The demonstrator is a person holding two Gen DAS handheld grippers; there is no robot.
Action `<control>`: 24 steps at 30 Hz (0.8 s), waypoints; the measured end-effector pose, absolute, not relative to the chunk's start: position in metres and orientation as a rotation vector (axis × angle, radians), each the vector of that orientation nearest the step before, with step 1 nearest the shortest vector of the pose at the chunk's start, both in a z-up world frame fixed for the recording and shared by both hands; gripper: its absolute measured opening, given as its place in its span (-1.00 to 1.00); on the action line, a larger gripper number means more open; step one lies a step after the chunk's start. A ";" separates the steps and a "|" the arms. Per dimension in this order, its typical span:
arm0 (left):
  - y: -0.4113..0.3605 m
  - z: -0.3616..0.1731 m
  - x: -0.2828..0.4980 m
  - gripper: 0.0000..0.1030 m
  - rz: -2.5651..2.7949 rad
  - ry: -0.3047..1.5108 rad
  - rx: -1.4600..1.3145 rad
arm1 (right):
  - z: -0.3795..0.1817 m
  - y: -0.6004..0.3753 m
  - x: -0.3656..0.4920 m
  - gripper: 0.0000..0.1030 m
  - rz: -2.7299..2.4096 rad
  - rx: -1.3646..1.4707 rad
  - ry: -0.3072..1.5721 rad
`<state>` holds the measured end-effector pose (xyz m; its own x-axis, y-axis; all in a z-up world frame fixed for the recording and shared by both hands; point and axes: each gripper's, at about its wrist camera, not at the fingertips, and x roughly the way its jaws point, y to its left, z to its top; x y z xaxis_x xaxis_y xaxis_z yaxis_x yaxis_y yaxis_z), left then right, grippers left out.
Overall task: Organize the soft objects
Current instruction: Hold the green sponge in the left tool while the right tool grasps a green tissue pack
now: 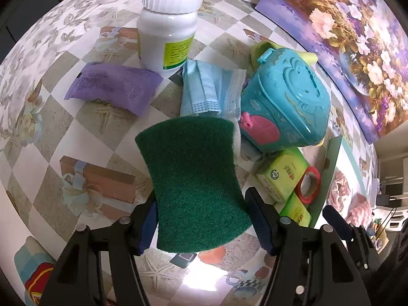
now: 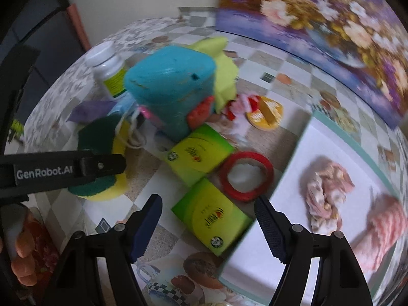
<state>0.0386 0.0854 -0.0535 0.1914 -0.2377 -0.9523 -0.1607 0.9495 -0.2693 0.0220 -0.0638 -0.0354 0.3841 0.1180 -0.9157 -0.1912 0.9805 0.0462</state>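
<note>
My left gripper (image 1: 201,204) is shut on a green scouring sponge (image 1: 193,186), pads pressing its two narrow sides, and holds it above the table. In the right wrist view that sponge (image 2: 97,132) shows a yellow underside beside the left gripper's black finger (image 2: 99,164). My right gripper (image 2: 207,201) is open with nothing between its pads, hanging over a green box (image 2: 214,224). To its right a white tray (image 2: 293,173) holds two pink crumpled cloths (image 2: 326,193). Blue face masks (image 1: 206,89), a purple packet (image 1: 112,86) and a yellow cloth (image 2: 224,71) lie on the table.
A teal toy (image 1: 283,97) and a white bottle (image 1: 168,25) stand behind the sponge. Two green boxes (image 1: 280,173) and a red tape ring (image 2: 246,176) lie by the tray. A flower painting (image 1: 344,38) borders the table's right. A person's hand (image 2: 23,250) shows at lower left.
</note>
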 end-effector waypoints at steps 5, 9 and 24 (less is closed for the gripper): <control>0.103 -0.052 0.048 0.30 -0.057 1.386 -0.365 | -0.040 -0.054 0.025 0.42 0.242 -0.095 1.163; 0.115 -0.053 0.059 0.31 -0.056 1.384 -0.375 | -0.050 -0.049 0.029 0.39 0.235 -0.138 1.190; 0.118 -0.055 0.059 0.31 -0.053 1.389 -0.386 | -0.059 -0.058 0.029 0.39 0.269 -0.050 1.260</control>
<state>0.0591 0.1176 -0.0546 0.1904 -0.2610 -0.9464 -0.1881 0.9365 -0.2961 0.0288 -0.0579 -0.0594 0.2783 0.1734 -0.9447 -0.2280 0.9674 0.1104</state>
